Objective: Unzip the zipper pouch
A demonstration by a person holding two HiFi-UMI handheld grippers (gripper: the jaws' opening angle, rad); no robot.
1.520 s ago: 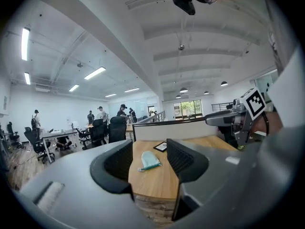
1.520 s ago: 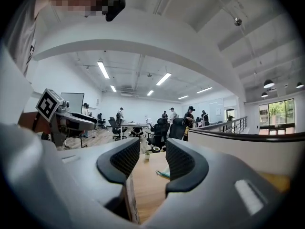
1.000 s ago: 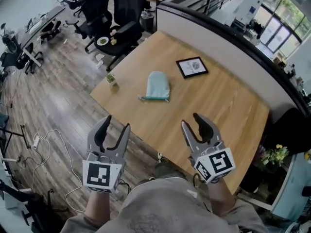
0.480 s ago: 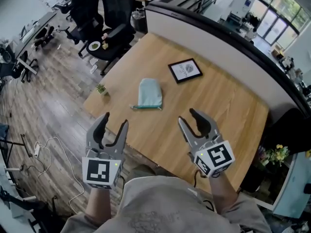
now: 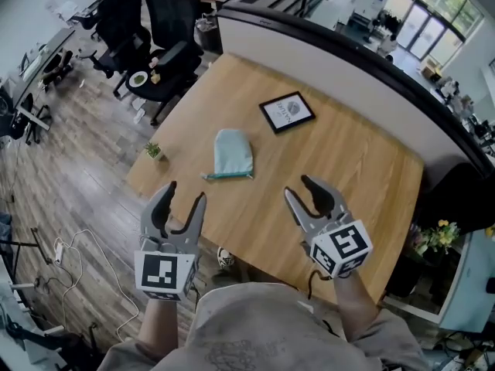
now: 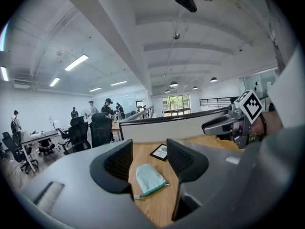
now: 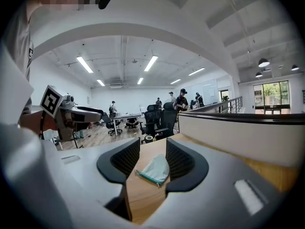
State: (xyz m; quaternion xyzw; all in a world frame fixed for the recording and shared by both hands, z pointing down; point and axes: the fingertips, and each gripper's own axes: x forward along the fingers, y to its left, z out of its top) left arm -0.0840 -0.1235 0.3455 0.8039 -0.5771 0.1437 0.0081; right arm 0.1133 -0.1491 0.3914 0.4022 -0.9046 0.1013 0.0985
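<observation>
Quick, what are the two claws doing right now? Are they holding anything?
Left claw: open, holding nothing.
Right claw: open, holding nothing.

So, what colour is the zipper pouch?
Pale blue-green pouch, darker teal zipper edge; the head view shows it best.

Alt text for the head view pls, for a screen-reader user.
A light teal zipper pouch lies untouched on a wooden table, zipper edge toward the person, with a framed picture beyond it. The left tongs and right tongs hover open and empty near the table's front edge, short of the pouch.
</observation>
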